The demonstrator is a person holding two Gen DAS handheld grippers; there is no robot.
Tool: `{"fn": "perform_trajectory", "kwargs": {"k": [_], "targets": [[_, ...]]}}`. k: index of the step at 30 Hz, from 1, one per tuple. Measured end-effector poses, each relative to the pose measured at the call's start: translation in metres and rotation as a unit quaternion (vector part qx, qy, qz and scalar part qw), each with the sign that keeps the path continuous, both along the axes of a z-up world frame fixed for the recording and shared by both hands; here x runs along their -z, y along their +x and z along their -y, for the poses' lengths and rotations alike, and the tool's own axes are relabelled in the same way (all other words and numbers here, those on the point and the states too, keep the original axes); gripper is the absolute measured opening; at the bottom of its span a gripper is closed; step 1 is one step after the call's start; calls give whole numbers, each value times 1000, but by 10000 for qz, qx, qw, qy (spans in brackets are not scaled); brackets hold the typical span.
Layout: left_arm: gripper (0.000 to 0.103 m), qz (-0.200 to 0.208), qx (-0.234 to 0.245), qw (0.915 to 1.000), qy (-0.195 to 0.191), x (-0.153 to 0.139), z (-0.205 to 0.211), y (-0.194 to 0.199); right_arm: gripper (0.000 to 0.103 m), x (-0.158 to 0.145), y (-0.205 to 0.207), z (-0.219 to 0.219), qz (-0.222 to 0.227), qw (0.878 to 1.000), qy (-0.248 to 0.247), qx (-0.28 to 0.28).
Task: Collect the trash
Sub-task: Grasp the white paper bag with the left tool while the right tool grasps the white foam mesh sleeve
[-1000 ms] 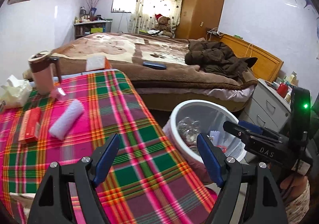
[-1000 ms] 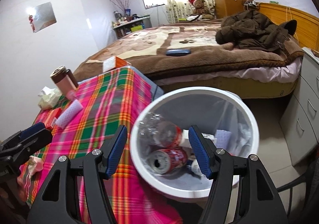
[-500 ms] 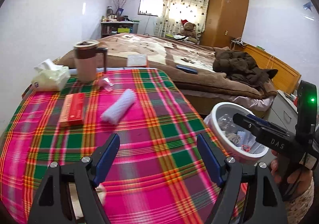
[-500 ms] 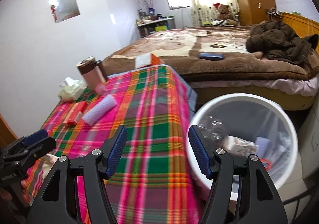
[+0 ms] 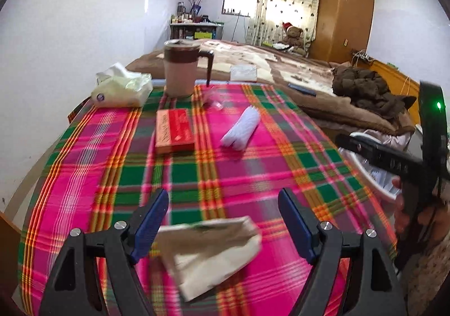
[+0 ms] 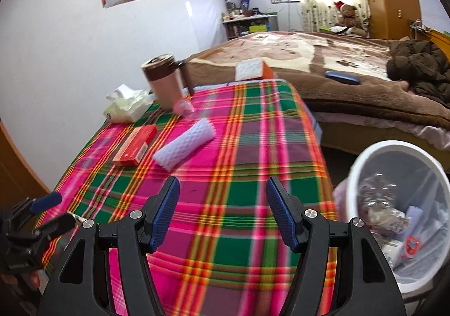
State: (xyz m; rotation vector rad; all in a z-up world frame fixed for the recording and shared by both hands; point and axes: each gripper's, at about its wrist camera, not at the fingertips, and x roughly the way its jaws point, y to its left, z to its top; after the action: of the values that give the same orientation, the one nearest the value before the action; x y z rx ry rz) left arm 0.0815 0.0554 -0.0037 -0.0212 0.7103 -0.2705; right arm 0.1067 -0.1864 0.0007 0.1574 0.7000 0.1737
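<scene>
A plaid-covered table [image 5: 253, 189] [image 6: 253, 147] carries a red box [image 5: 174, 130] [image 6: 135, 145], a white foam sleeve [image 5: 242, 127] [image 6: 185, 144], a small clear cup [image 5: 213, 100] [image 6: 184, 106] and a crumpled beige paper packet [image 5: 213, 251] at the near edge. My left gripper [image 5: 223, 220] is open, hanging just above that packet without touching it. My right gripper [image 6: 222, 214] is open over bare cloth, nothing between its fingers. The white trash bin [image 6: 399, 203] with bottles and wrappers stands on the floor to the right of the table.
A brown lidded mug [image 5: 181, 71] [image 6: 166, 82] and a tissue pack [image 5: 121, 88] [image 6: 126, 105] stand at the table's far side. Behind lies a bed [image 6: 337, 68] with a dark jacket [image 5: 365, 91]. A hand holds the right gripper's body [image 5: 393, 161].
Both grippers have swung left, away from the bin and over the table. The paper packet has come into the left wrist view under the left gripper. Both stayed open.
</scene>
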Motion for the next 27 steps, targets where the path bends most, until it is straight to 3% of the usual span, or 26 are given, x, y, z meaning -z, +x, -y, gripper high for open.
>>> {"fn": "perform_trajectory", "kwargs": {"k": [10,25,27], "targets": [[87,-268,302,9990,208,21,-24,-5,65,13,25,-39,-281,9992,-67,-269],[88,-744,864,9935,22,54,-5,5,65,24,63,-59,-600,9973,-221,-371],[74,-703,914,9933,11,54,-3,2,65,26,69,-62,-642,9969,-231,-379]]}}
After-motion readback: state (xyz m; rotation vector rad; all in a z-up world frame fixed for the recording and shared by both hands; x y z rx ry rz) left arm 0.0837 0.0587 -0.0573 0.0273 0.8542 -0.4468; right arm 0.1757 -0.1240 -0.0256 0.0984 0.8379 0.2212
